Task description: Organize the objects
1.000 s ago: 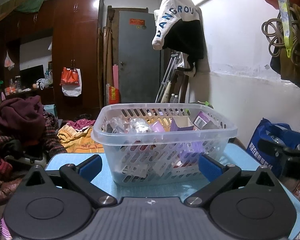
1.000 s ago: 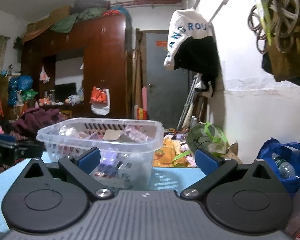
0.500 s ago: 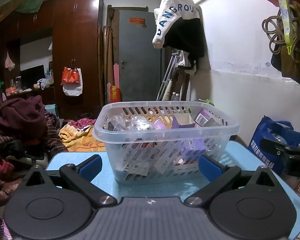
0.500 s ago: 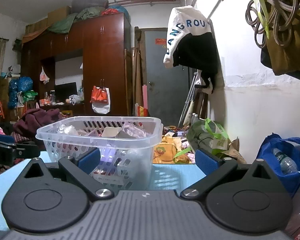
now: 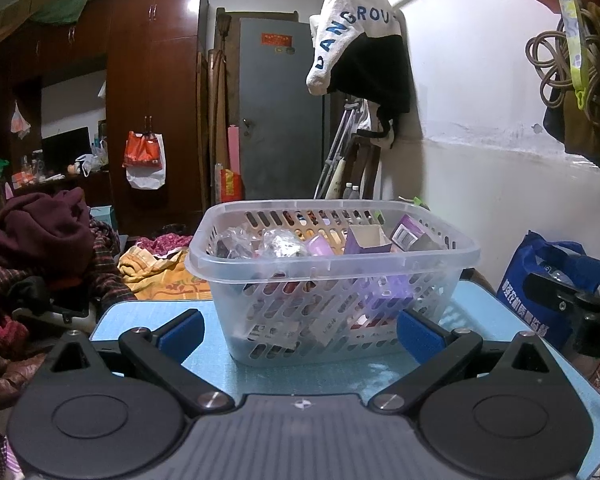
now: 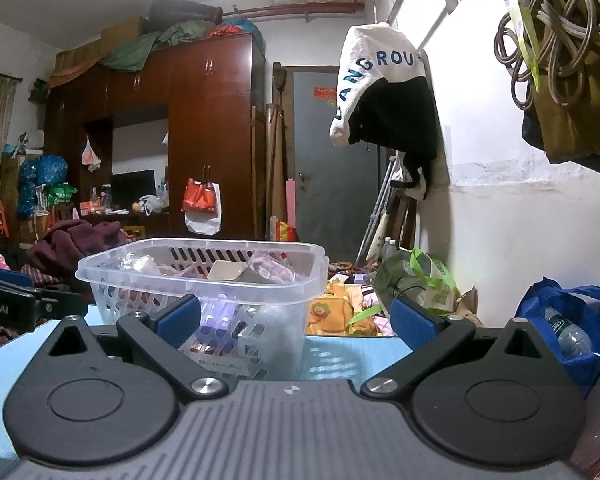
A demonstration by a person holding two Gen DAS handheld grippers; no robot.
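A clear plastic basket (image 5: 332, 258) with slotted walls stands on the light blue table (image 5: 300, 376). It holds several small items: purple boxes (image 5: 366, 238), crinkled clear packets (image 5: 278, 242) and cartons. My left gripper (image 5: 300, 330) is open and empty, low over the table, just in front of the basket. My right gripper (image 6: 294, 322) is open and empty, to the right of the basket (image 6: 204, 280), which sits ahead and left of it. The right gripper's side shows at the right edge of the left wrist view (image 5: 580, 300).
A white wall runs along the right with hanging clothes (image 5: 360, 52) and coiled cord (image 6: 552, 40). A blue bag (image 6: 568, 328) with a bottle sits right of the table. Piled clothes (image 5: 40, 232) lie left. Beyond the table's far edge are cloths on the floor (image 6: 340, 312).
The right gripper has tilted up and eased back slightly, so the basket sits lower in its view. The left gripper has barely moved. Both stay open.
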